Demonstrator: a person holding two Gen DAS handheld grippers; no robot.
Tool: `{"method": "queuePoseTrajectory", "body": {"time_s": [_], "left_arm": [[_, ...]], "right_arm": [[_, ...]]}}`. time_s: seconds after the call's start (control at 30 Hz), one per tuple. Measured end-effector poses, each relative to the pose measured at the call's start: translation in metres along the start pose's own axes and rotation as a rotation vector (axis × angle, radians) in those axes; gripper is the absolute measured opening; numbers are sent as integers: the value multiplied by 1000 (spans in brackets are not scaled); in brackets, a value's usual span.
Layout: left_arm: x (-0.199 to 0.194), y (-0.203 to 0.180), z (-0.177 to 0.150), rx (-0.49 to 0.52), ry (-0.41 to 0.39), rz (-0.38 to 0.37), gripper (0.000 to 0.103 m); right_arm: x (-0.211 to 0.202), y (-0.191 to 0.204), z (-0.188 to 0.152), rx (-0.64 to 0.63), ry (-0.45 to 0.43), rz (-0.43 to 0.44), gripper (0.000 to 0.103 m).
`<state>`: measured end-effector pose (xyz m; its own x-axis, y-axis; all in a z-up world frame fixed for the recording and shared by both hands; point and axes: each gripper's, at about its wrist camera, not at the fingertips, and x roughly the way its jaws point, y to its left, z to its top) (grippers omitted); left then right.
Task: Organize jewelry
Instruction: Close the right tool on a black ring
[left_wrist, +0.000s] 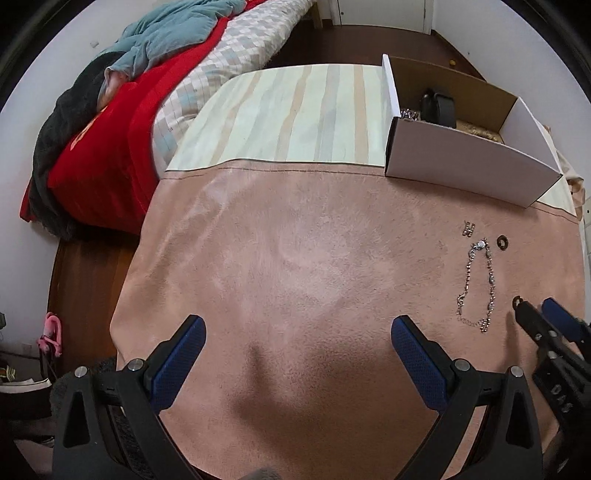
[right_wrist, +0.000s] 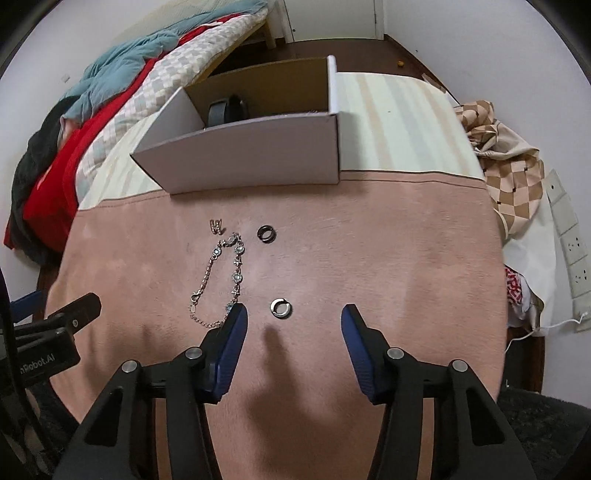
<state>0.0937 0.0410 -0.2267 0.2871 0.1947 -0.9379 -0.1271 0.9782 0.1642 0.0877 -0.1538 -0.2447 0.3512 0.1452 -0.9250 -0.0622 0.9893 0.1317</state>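
Observation:
A silver ring (right_wrist: 280, 307) lies on the pink cloth (right_wrist: 369, 258) just ahead of my open right gripper (right_wrist: 293, 314), between its fingertips. A silver bracelet (right_wrist: 221, 280) lies left of it, its near end by the left fingertip. A dark ring (right_wrist: 267, 233) and a small gold earring pair (right_wrist: 217, 226) lie farther back. The white cardboard box (right_wrist: 258, 147) behind them holds a black item (right_wrist: 225, 109). My left gripper (left_wrist: 297, 325) is open and empty over bare cloth; the bracelet (left_wrist: 476, 284), dark ring (left_wrist: 502, 242), earrings (left_wrist: 468, 229) and box (left_wrist: 469, 166) show to its right.
The table has a striped surface (left_wrist: 288, 114) beyond the pink cloth. A bed with red, teal and checked bedding (left_wrist: 147, 85) stands at the left. A checked brown cloth (right_wrist: 506, 173) hangs at the table's right edge, by a wall with sockets (right_wrist: 572, 243).

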Motion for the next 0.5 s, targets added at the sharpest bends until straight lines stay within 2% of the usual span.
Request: {"method": "queuePoseTrajectory", "body": {"time_s": [0.07, 0.17, 0.2, 0.5], "left_arm": [[2, -1, 3, 0, 2, -6, 103], [2, -2, 9, -5, 5, -20, 103], [2, -4, 11, -7, 6, -31, 103], [1, -37, 31, 40, -3, -108, 103]], "right_arm": [[7, 4, -1, -14, 16, -22, 39], [9, 8, -6, -42, -11, -49, 17], [9, 7, -7, -43, -12, -53, 2], [-15, -39, -6, 144, -76, 56, 0]]}}
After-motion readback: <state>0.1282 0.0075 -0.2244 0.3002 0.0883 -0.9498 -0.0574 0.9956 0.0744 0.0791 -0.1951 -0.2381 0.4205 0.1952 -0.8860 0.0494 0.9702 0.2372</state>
